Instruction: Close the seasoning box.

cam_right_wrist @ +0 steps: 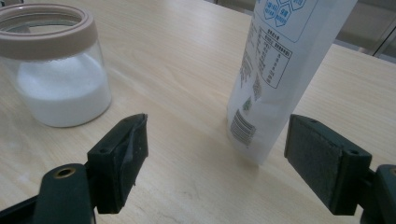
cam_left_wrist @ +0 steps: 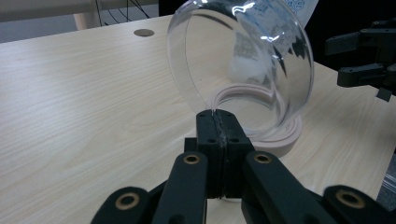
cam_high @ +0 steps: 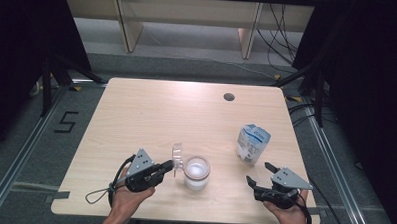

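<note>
Nearest the camera, black left gripper [cam_left_wrist: 218, 122], jaws pinched tight on the thin rim of a clear, round plastic lid [cam_left_wrist: 243, 70], held up on edge just above and beside the mouth of the jar. Probably light, stiff and very smooth, so likely to slip or twist; best held right at the rim, as now, with a firm squeeze. Below it, a small round glass jar with a pale pink collar [cam_high: 197, 173], part full of fine white powder, standing near the front edge of the light wooden table [cam_high: 151, 110]. Likely heavier and breakable, so better left standing still. Off to the right, a soft white and blue paper bag [cam_high: 252, 142] with small print, upright, probably floppy and easy to tip. Right gripper [cam_high: 260, 174] low near the front right corner, jaws wide apart, holding nothing, pointed at the bag.
</note>
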Demonstrator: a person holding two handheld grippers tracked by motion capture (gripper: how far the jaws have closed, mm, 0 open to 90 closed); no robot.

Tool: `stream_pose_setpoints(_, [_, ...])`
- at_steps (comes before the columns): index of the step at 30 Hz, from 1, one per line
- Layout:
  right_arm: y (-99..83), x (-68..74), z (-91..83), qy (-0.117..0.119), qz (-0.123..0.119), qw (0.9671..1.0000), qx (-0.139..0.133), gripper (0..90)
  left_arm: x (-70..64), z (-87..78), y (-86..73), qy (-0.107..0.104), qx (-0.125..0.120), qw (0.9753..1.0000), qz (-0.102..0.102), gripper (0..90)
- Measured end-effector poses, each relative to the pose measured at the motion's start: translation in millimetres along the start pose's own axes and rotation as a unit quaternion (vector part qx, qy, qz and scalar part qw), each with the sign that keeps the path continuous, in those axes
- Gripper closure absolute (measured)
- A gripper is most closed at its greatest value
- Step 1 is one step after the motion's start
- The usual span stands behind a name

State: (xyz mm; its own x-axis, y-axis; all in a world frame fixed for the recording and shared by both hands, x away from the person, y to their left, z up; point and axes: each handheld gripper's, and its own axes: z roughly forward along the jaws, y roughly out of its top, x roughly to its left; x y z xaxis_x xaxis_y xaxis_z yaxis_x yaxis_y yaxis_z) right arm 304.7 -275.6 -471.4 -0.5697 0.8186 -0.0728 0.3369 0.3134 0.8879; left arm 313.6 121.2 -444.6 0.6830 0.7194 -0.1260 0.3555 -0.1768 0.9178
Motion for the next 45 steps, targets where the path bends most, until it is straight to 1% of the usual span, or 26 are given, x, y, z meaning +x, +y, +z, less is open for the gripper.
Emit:
stream_pose_setpoints(1, [0.2, -1.3, 0.0, -0.004, -0.011, 0.9999, -0.001, 22.3, -0.6, 0.0, 0.4, 0.002, 0.002, 1.0000, -0.001, 88.6])
stream_pose_setpoints(3, [-0.2, 1.2, -0.7, -0.004, 0.004, 1.0000, 0.000, 22.4, -0.3, 0.2, 1.1, 0.001, 0.002, 1.0000, 0.004, 88.5])
stream_pose_setpoints(5, [0.2, -1.2, -0.8, -0.002, -0.013, 0.9999, 0.000, 22.4, -1.1, 1.2, 1.6, 0.000, -0.002, 1.0000, 0.001, 88.5])
stream_pose_setpoints(8, [0.4, -1.9, -1.1, -0.002, -0.018, 0.9998, -0.003, 22.5, -3.0, 1.4, 3.4, -0.001, 0.001, 1.0000, 0.005, 88.4])
stream_pose_setpoints(9, [0.0, 0.1, -1.6, -0.005, -0.005, 1.0000, -0.001, 22.4, -4.1, 2.2, 3.5, -0.004, -0.002, 1.0000, 0.000, 88.4])
stream_pose_setpoints(10, [0.0, -0.2, -1.3, -0.005, -0.008, 0.9999, -0.004, 22.5, -4.5, 2.5, 4.2, -0.003, -0.001, 1.0000, 0.005, 88.3])
stream_pose_setpoints(11, [-0.3, 2.0, -2.2, -0.001, 0.006, 1.0000, 0.007, 22.5, -4.7, 3.2, 4.4, -0.005, -0.001, 1.0000, 0.008, 88.3])
stream_pose_setpoints(12, [0.0, -0.9, -1.1, -0.002, -0.015, 0.9999, -0.001, 22.5, -5.4, 4.4, 4.3, -0.007, -0.004, 0.9999, 0.006, 88.3])
stream_pose_setpoints(14, [0.2, -1.3, -0.5, -0.003, -0.020, 0.9998, -0.008, 22.6, -5.9, 5.4, 4.7, -0.011, -0.002, 0.9999, 0.010, 88.2])
stream_pose_setpoints(15, [0.1, 0.9, -1.1, 0.005, -0.004, 1.0000, -0.001, 22.6, -7.2, 5.7, 4.8, -0.008, -0.001, 1.0000, 0.006, 88.2])
stream_pose_setpoints(22, [0.0, 0.9, -1.8, 0.004, -0.005, 1.0000, 0.002, 22.7, -7.7, 8.0, 4.5, -0.017, -0.001, 0.9998, 0.004, 86.1])
stream_pose_setpoints(25, [0.2, 0.4, -1.8, 0.004, -0.012, 0.9999, 0.000, 22.7, -9.3, 6.6, 4.3, -0.029, 0.002, 0.9996, -0.004, 79.4])
stream_pose_setpoints(26, [0.1, 3.0, -2.9, 0.004, 0.001, 1.0000, 0.004, 22.7, -11.0, 6.4, 3.6, -0.032, 0.001, 0.9994, -0.013, 76.4])
stream_pose_setpoints(27, [0.6, 0.8, -2.1, 0.007, -0.011, 0.9999, -0.004, 22.7, -11.0, 5.4, 3.4, -0.040, 0.002, 0.9992, -0.008, 72.4])
stream_pose_setpoints(28, [0.8, 2.4, -3.0, 0.006, -0.003, 1.0000, -0.007, 22.6, -11.2, 4.3, 3.2, -0.043, 0.005, 0.9990, -0.009, 66.0])
stream_pose_setpoints(29, [1.4, -1.2, -2.3, 0.001, -0.028, 0.9994, -0.020, 22.6, -10.9, 4.0, 2.6, -0.054, 0.000, 0.9984, -0.014, 63.6])
stream_pose_setpoints(30, [1.4, -0.8, -2.2, 0.008, -0.022, 0.9995, -0.019, 22.4, -11.3, 2.7, 2.2, -0.058, -0.001, 0.9982, -0.017, 60.4])
stream_pose_setpoints(31, [1.4, 1.1, -3.4, 0.017, -0.004, 0.9998, -0.010, 22.3, -12.3, 1.5, 1.6, -0.057, 0.003, 0.9981, -0.024, 57.3])
stream_pose_setpoints(33, [1.3, 2.1, -4.8, 0.017, 0.009, 0.9998, -0.011, 22.1, -13.1, 0.3, 0.4, -0.058, 0.004, 0.9980, -0.025, 49.9])
stream_pose_setpoints(34, [1.3, 2.2, -4.8, 0.019, 0.011, 0.9996, -0.015, 22.0, -13.2, -1.4, 0.1, -0.053, 0.010, 0.9983, -0.020, 46.2])
stream_pose_setpoints(36, [1.0, 3.0, -5.8, 0.030, 0.020, 0.9991, -0.020, 21.4, -14.7, -2.7, -2.7, -0.049, 0.012, 0.9982, -0.033, 40.4])
stream_pose_setpoints(37, [0.8, 3.0, -5.8, 0.035, 0.017, 0.9989, -0.024, 20.7, -13.6, -2.7, -4.2, -0.054, 0.010, 0.9982, -0.023, 37.4])
stream_pose_setpoints(38, [0.6, 5.1, -7.6, 0.039, 0.028, 0.9985, -0.027, 20.3, -14.2, -3.5, -6.7, -0.053, 0.011, 0.9982, -0.024, 35.0])
stream_pose_setpoints(40, [0.7, 5.8, -8.8, 0.044, 0.026, 0.9980, -0.036, 18.9, -15.8, -5.6, -11.5, -0.043, 0.018, 0.9986, -0.026, 30.3])
stream_pose_setpoints(42, [0.5, 7.5, -10.6, 0.047, 0.024, 0.9981, -0.030, 18.2, -14.5, -6.9, -17.4, -0.043, 0.025, 0.9988, -0.008, 27.6])
stream_pose_setpoints(45, [-1.3, 11.5, -11.5, 0.049, 0.035, 0.9977, -0.030, 17.2, -15.0, -9.1, -26.4, -0.038, 0.032, 0.9986, -0.019, 24.7])
